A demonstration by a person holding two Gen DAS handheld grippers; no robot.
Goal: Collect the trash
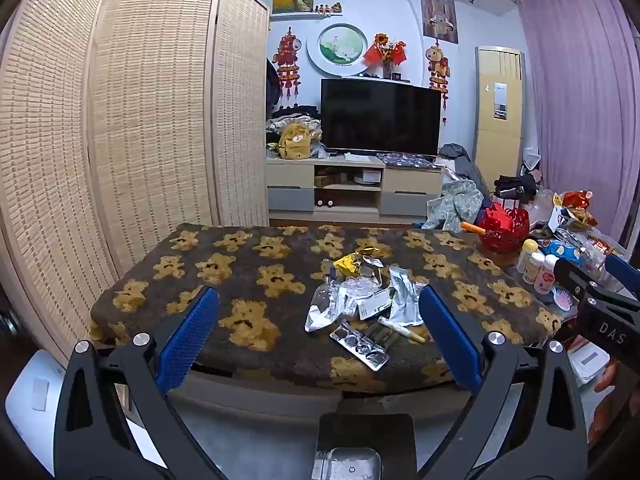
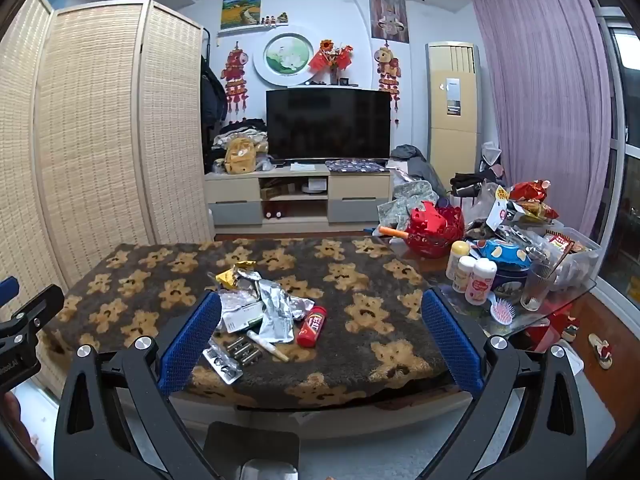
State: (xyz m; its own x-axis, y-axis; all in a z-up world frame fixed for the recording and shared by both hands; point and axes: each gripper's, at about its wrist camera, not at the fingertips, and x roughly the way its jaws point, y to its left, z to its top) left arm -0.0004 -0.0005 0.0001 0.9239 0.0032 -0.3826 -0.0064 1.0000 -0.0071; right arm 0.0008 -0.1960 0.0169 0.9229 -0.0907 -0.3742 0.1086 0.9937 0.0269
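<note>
I hold both tongs back from the table's near edge, and both stand wide with nothing between the blue pads: the left gripper [image 1: 318, 330] and the right gripper [image 2: 320, 334]. The trash pile [image 2: 260, 308] lies ahead of both, on the bear-print cloth [image 2: 352, 280], slightly toward the right finger of the left tongs and toward the left finger of the right tongs.

I judge nothing is collected yet. For a clean first grab I would start with loose pieces at the pile's near edge: the blister pack [image 2: 222, 365], the white stick [image 2: 267, 345] and the red tube [image 2: 312, 326], which lies just right of the foil wrappers [image 2: 280, 308]. The foil is crumpled and light, so I would close slowly and low to pinch it rather than push it.

I see no bin in either view. Far to the right of the right tongs stand small bottles [image 2: 472, 276], a glass [image 2: 538, 286] and a red basket [image 2: 434, 226]; I would keep my swing clear of them.
</note>
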